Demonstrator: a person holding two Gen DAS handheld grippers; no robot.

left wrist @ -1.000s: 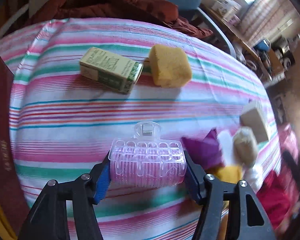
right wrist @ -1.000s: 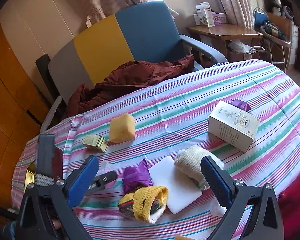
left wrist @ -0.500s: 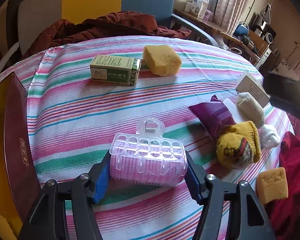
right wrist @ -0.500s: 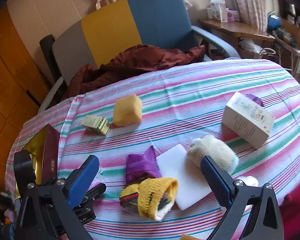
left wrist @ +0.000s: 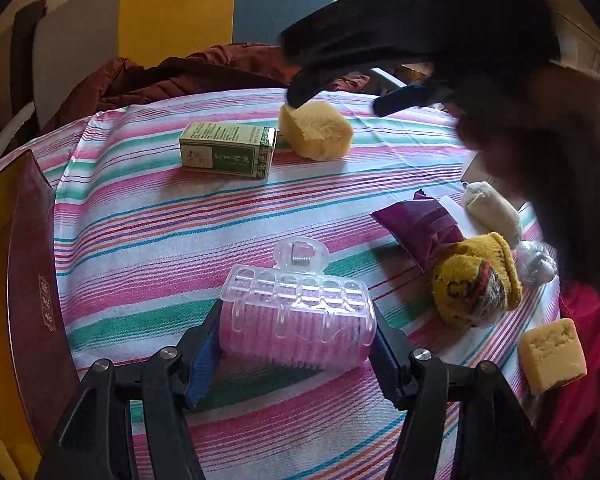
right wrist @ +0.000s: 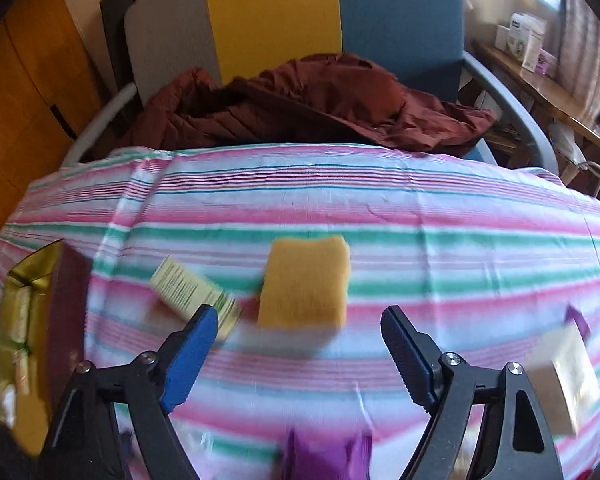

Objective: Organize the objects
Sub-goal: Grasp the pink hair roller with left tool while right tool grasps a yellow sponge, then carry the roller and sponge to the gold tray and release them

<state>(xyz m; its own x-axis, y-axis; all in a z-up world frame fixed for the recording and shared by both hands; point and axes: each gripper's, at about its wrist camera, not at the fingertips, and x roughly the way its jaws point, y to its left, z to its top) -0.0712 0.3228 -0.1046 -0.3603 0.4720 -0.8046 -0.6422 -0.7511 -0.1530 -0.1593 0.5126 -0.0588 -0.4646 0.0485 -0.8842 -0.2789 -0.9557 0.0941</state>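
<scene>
My left gripper (left wrist: 296,340) is shut on a pink hair roller with a clear plastic clip (left wrist: 296,316) and holds it just above the striped tablecloth (left wrist: 148,216). My right gripper (right wrist: 298,332) is open and empty, hovering just in front of a yellow sponge (right wrist: 306,280); it also shows in the left wrist view (left wrist: 380,92), above the same sponge (left wrist: 318,130). A green and white box (left wrist: 226,154) lies left of the sponge, and shows in the right wrist view (right wrist: 194,290).
A dark red box with a gold interior (left wrist: 16,300) stands open at the left table edge. A purple pouch (left wrist: 420,228), a yellow knit sock (left wrist: 476,288), a white sock roll (left wrist: 492,208) and a second sponge (left wrist: 552,356) lie at the right. A chair with a maroon jacket (right wrist: 300,108) stands behind.
My right gripper has swung forward and down over the table toward the yellow sponge. My left gripper, still holding the roller, has turned so the dark red box shows larger.
</scene>
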